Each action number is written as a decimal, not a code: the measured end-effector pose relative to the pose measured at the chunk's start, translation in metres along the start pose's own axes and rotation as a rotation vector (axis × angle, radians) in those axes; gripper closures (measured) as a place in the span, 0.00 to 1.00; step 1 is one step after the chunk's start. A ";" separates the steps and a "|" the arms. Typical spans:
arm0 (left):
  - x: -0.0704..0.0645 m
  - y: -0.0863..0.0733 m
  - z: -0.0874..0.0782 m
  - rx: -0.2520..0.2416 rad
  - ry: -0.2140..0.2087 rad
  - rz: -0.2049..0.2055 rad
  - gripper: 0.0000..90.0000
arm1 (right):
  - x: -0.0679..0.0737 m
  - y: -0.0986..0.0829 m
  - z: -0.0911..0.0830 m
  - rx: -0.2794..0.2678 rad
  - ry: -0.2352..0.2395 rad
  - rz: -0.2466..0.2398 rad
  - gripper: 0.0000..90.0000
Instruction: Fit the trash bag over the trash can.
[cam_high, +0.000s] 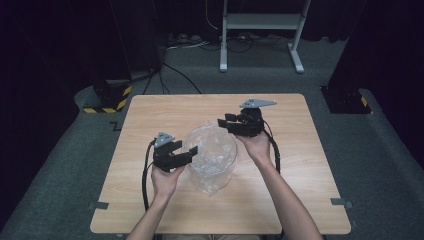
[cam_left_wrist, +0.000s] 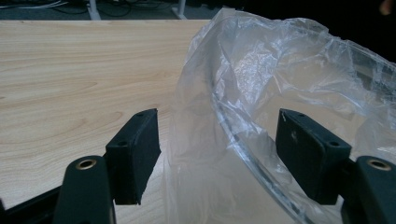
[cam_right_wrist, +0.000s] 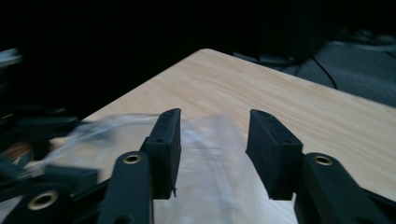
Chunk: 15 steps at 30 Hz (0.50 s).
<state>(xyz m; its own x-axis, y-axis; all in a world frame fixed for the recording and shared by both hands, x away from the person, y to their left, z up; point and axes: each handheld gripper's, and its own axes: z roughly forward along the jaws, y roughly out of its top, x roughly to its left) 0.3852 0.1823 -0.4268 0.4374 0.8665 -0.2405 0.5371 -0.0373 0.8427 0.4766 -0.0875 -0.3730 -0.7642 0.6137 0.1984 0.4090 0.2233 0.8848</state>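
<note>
While both pairs of tongs are gaping wide and pinching nothing, a clear round container (cam_high: 212, 150) lined with a thin plastic bag (cam_high: 210, 177) is sitting between them on the worktop (cam_high: 150, 115). In the high view, the left tongs (cam_high: 187, 154) are pointing across at the container's near-left rim, held from beneath by the person's left hand (cam_high: 166, 179). In the left gripper view, those tongs (cam_left_wrist: 217, 144) are straddling the rim: the bag's crinkled film (cam_left_wrist: 261, 74) and the curved transparent edge (cam_left_wrist: 243, 149) are running up through the gap, with one jaw outside the wall and the other inside, neither clearly pressing the film. The right tongs (cam_high: 226, 121) are hovering at the far-right rim, the right hand (cam_high: 256, 145) gripping them from below. In the right gripper view, the right tongs (cam_right_wrist: 212, 149) are standing apart just above the blurred bag edge (cam_right_wrist: 205, 135), bare worktop (cam_right_wrist: 289, 98) stretching beyond. Farther out, past the worktop's far edge, a white metal frame (cam_high: 260, 22) is standing on grey carpet (cam_high: 380, 165).
</note>
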 end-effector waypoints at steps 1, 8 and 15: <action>0.000 0.000 0.000 0.000 0.001 0.000 0.34 | 0.008 0.001 -0.001 0.000 0.018 -0.029 0.59; 0.001 0.000 0.000 0.007 0.001 -0.002 0.33 | 0.041 0.000 0.013 0.137 0.116 -0.169 0.58; 0.002 0.001 0.001 0.014 -0.013 -0.014 0.34 | 0.042 -0.006 0.034 0.293 0.038 -0.200 0.58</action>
<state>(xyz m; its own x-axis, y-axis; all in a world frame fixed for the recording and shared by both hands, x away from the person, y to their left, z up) 0.3870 0.1839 -0.4268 0.4394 0.8603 -0.2585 0.5529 -0.0323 0.8326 0.4593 -0.0372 -0.3846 -0.8595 0.5083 0.0538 0.3706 0.5472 0.7505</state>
